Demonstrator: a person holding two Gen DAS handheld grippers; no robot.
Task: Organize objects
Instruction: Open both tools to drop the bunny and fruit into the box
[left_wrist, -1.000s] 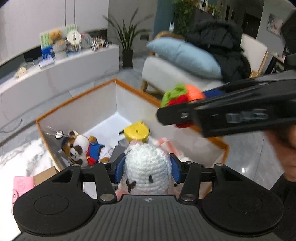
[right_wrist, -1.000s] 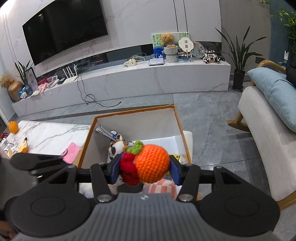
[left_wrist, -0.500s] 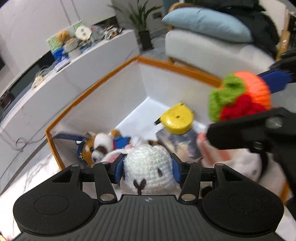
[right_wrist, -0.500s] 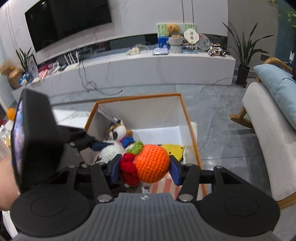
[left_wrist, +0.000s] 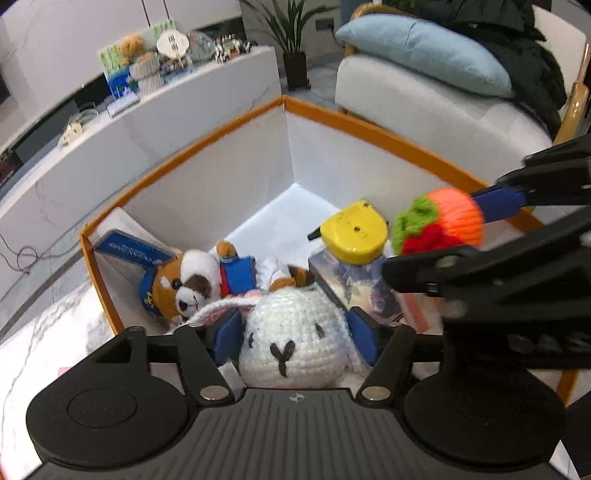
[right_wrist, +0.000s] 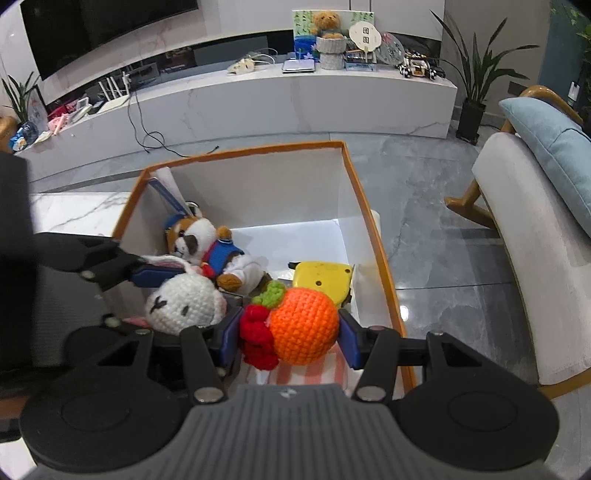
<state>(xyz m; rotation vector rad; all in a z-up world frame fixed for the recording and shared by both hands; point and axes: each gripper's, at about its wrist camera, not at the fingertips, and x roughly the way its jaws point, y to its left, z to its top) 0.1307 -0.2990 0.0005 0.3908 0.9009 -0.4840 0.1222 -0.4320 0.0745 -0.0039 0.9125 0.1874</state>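
Note:
My left gripper (left_wrist: 295, 334) is shut on a white crochet bunny (left_wrist: 295, 339), held just above the near part of an orange-rimmed white box (left_wrist: 369, 129). My right gripper (right_wrist: 288, 334) is shut on an orange and red crochet fruit with a green top (right_wrist: 299, 325), over the box's near right side. The bunny also shows in the right wrist view (right_wrist: 184, 302), left of the fruit. The fruit shows in the left wrist view (left_wrist: 443, 221) at right.
In the box (right_wrist: 243, 151) lie a plush dog in blue (right_wrist: 207, 243), a yellow tape measure (right_wrist: 321, 277), a booklet (left_wrist: 129, 247) and a striped cloth (right_wrist: 306, 373). A white armchair (right_wrist: 517, 236) stands right. A marble tabletop (right_wrist: 74, 214) lies left.
Both grippers have moved closer over the box and lower, still holding their toys. The right gripper with the fruit sits nearer the left one.

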